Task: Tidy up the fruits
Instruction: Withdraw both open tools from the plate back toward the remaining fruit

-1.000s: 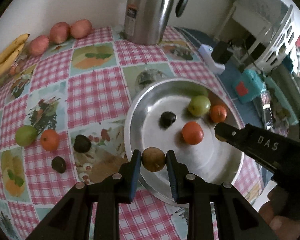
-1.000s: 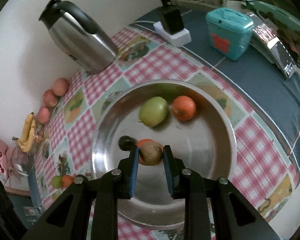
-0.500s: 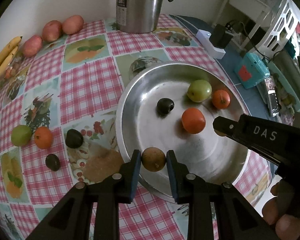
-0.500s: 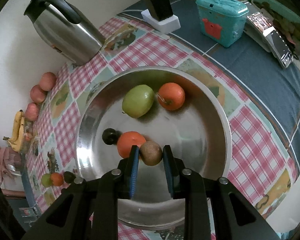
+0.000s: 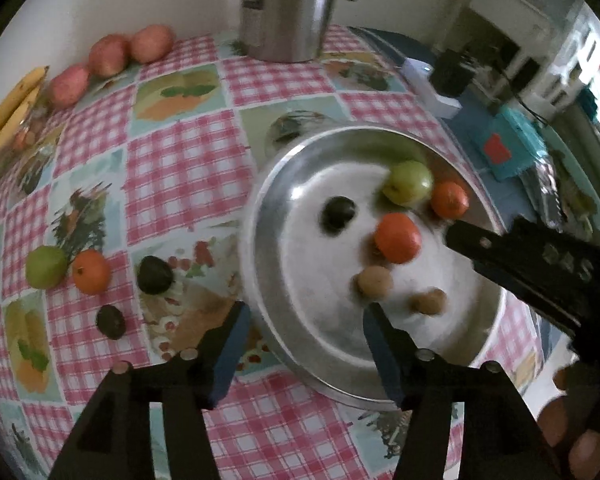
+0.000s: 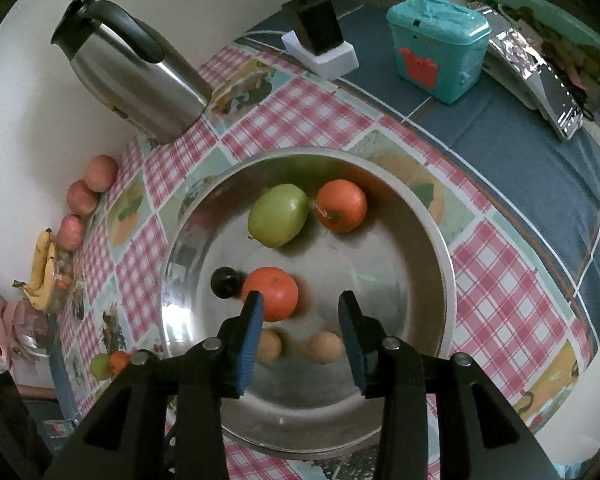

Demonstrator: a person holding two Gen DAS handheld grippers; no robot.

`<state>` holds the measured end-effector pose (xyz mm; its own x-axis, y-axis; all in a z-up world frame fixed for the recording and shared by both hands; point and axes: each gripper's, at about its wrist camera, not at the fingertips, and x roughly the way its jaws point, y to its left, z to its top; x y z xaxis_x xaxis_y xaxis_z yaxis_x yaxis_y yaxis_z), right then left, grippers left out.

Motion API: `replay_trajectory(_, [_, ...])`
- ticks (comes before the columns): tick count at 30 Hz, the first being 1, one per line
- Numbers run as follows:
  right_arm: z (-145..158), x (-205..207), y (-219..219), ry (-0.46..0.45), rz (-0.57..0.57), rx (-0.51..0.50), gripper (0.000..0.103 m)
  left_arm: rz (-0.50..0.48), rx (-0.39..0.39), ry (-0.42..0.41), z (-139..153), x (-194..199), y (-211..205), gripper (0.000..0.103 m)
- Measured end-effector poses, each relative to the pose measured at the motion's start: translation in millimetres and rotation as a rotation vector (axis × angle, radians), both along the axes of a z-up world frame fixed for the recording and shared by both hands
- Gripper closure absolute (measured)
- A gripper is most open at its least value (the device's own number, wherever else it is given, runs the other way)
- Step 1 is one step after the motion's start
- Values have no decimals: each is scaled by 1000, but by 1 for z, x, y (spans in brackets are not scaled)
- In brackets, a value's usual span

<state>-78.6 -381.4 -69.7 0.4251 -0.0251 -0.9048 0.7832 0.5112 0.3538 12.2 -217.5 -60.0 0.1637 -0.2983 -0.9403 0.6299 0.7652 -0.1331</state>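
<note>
A round steel tray holds a green fruit, two oranges, a dark fruit and two brown fruits. My left gripper is open and empty over the tray's near rim. My right gripper is open and empty above the brown fruits; it also shows in the left wrist view. On the cloth lie a green fruit, an orange and two dark fruits.
A steel jug stands at the back. Red apples and bananas lie by the wall. A teal box, a charger block and a phone sit on the blue cloth to the right.
Both grippers have opened and let go of their brown fruits, which now lie in the tray. Both grippers sit slightly higher.
</note>
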Motion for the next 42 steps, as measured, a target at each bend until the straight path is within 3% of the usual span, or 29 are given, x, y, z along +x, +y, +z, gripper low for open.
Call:
replay_trajectory(10, [-3, 3, 1, -4, 18, 13, 63, 268, 35, -10, 13, 55, 13, 20])
replay_trajectory(15, [-3, 6, 4, 0, 35, 9, 63, 316, 30, -11, 15, 69, 19, 15])
replay_trajectory(17, [-3, 8, 4, 2, 40, 9, 63, 322, 43, -34, 13, 72, 26, 8])
replay_trajectory(18, [-4, 8, 4, 3, 42, 9, 61, 325, 47, -41, 12, 74, 28, 7])
replay_trajectory(21, [-6, 10, 4, 18, 45, 3, 36, 352, 53, -68, 11, 79, 41, 4])
replay_trajectory(29, [-10, 17, 11, 54, 79, -28, 26, 413, 44, -82, 9, 89, 77, 0])
replay_trajectory(31, [-10, 19, 13, 53, 91, -34, 14, 428, 51, -89, 8, 91, 85, 0])
replay_trajectory(36, [-8, 26, 22, 48, 122, -72, 12, 456, 53, -90, 6, 99, 106, 0])
replay_trajectory(42, [-3, 34, 34, 6, 158, -103, 12, 501, 3, -90, 15, 108, 131, 0])
